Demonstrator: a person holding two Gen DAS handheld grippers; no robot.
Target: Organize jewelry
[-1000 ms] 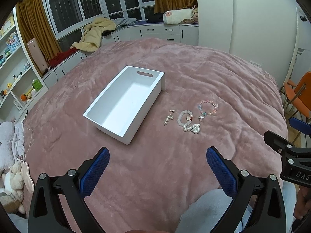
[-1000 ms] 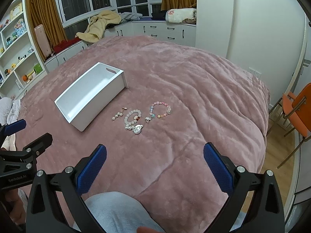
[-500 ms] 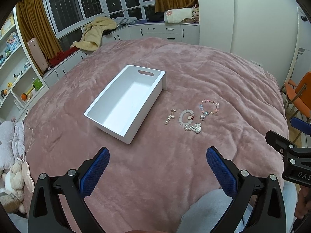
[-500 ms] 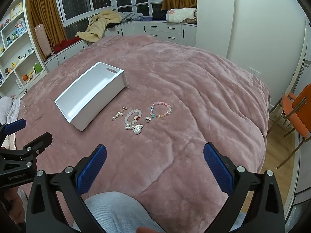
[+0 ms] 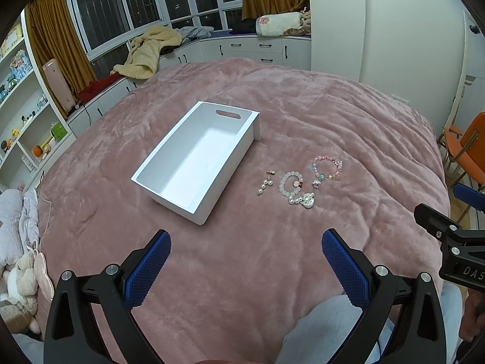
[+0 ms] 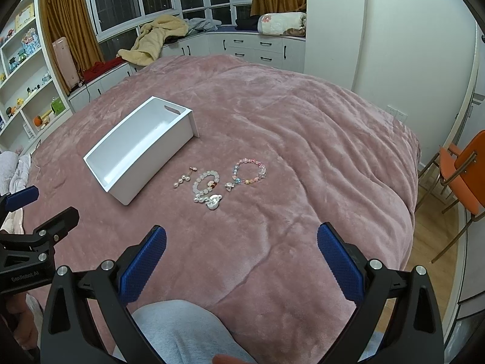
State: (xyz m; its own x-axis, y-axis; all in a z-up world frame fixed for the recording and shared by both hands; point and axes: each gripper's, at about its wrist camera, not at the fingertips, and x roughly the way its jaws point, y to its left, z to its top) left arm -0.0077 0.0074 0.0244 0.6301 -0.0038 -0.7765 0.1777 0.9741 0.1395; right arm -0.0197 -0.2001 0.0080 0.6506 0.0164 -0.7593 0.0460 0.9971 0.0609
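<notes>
White bin (image 5: 197,163) sat open-top on the pink bed cover (image 5: 272,273), nothing visible inside it; handle slot on its far wall, long side facing the jewelry, so drop-in path looked short. All jewelry lay on the cover just right of the bin, none touching it: pearl earring pair (image 5: 265,180) nearest the bin; white bead bracelet (image 5: 291,183) next out, with a silvery charm (image 5: 308,200) at its near end; pastel bead bracelet (image 5: 327,168) farthest from the bin. Pieces laid flat in a row and mostly apart, probably so each could be pinched alone.

Left claw (image 5: 245,256) was spread wide, holding nothing, hanging over bare cover on the near side of the bin; right claw (image 6: 241,251) likewise released and empty, nearer than the jewelry, well short of the bin. Both sat back from the work, so nothing sorted yet by my read. Plush cover is soft; small earrings may sink in, so a low pinch would be needed.
</notes>
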